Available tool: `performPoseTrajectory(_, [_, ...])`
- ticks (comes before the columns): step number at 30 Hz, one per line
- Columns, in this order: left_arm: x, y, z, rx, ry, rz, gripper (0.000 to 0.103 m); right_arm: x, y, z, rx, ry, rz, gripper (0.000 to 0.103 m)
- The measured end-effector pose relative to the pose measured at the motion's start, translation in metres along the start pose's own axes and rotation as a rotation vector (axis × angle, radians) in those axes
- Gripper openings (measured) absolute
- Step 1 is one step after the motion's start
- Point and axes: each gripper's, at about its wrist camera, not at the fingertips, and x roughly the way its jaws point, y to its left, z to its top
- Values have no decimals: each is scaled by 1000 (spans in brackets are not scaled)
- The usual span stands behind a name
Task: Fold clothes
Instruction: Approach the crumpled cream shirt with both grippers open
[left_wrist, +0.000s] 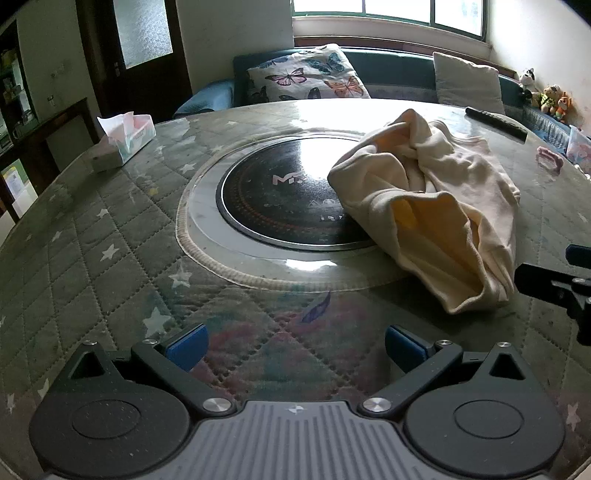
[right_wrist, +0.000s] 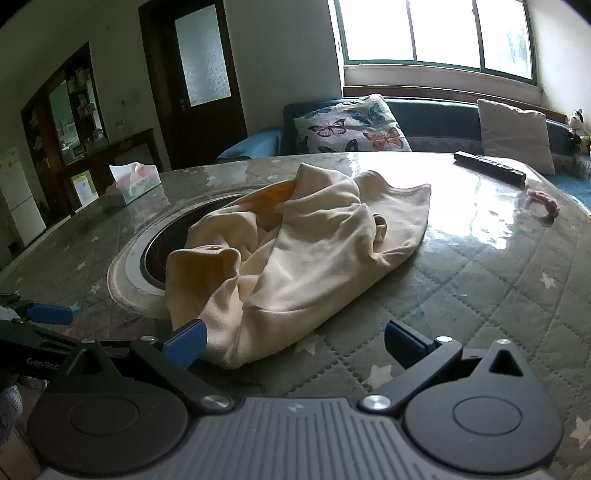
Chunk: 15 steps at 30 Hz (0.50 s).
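Right gripper (right_wrist: 293, 343) jaws wide, nothing held, just short of crumpled cream garment (right_wrist: 295, 236) heaped partly over round cooktop (left_wrist: 280, 206); left gripper (left_wrist: 295, 345) equally wide over bare table (left_wrist: 110, 258): best pinch one hem layer, then spread flat.

My left tongs (left_wrist: 293, 347) hang low and level, their blue-padded fingers (left_wrist: 186, 345) spread wide with nothing between them. My right tongs (right_wrist: 293, 345) sit at much the same height, fingers (right_wrist: 402, 345) equally far apart and gripping nothing. From the left view, the right tongs' dark frame juts in at the edge; from the right view, the left tongs show alongside.
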Motion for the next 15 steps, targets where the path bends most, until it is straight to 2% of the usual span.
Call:
performPoseTrajectory(7, [3, -1, 0, -7, 13, 14, 103, 2, -2, -1, 9, 4, 4, 103])
performPoseTrajectory(15, [-4, -5, 0, -25, 12, 69, 103, 5, -7, -3, 2, 2, 44, 103])
